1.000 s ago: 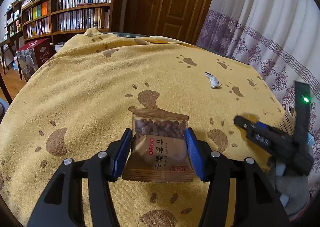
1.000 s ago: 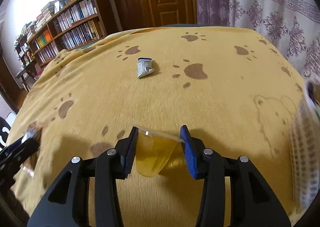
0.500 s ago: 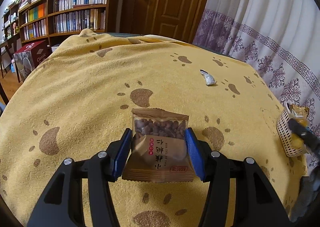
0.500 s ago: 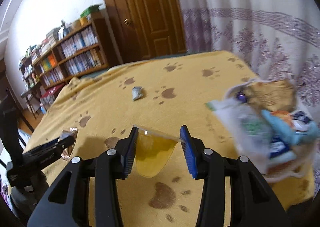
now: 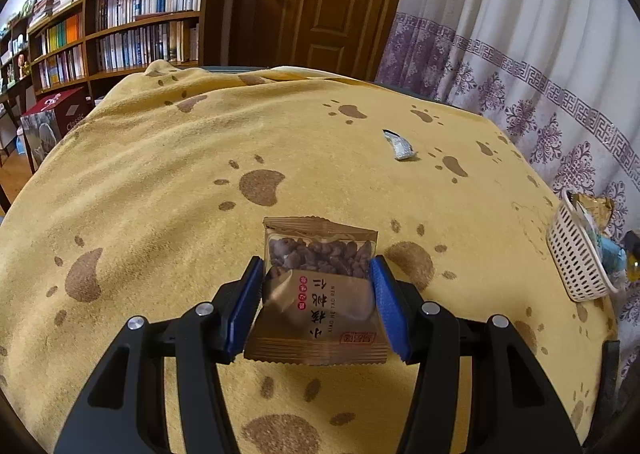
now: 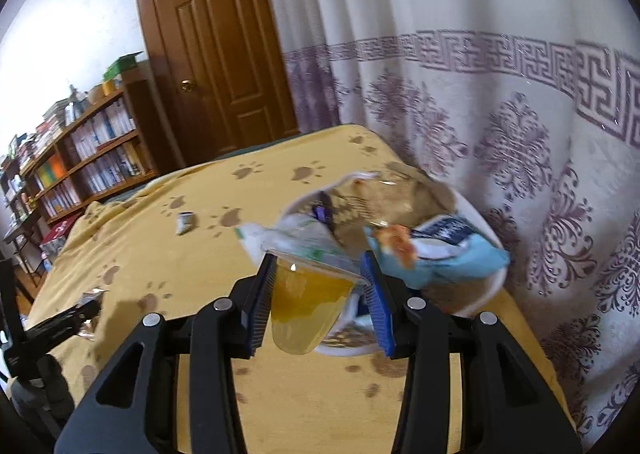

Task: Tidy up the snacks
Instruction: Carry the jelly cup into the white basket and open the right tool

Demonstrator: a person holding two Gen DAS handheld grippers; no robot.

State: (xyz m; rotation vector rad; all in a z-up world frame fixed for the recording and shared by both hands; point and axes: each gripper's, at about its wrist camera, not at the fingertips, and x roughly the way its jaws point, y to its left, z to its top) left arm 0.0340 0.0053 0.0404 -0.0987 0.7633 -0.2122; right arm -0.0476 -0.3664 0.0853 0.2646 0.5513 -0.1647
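Note:
My left gripper [image 5: 318, 294] is shut on a brown packet of nuts [image 5: 320, 294] and holds it above the yellow paw-print blanket [image 5: 160, 173]. My right gripper [image 6: 320, 294] is shut on a yellow jelly cup [image 6: 308, 310] and holds it just above the near rim of the white snack basket [image 6: 486, 294], which is full of packets. The basket also shows at the right edge of the left wrist view [image 5: 576, 258]. A small silver packet [image 5: 402, 145] lies on the blanket, also seen in the right wrist view [image 6: 185, 221].
A patterned curtain [image 6: 520, 133] hangs close behind the basket. A brown door [image 5: 320, 1] and bookshelves [image 5: 120, 33] stand beyond the bed. A red box [image 5: 52, 121] sits at the bed's left side. The left gripper shows at lower left of the right wrist view [image 6: 60, 326].
My right gripper has swung right and up with the jelly cup, from over the blanket to over the basket. My left gripper has kept its hold and barely moved.

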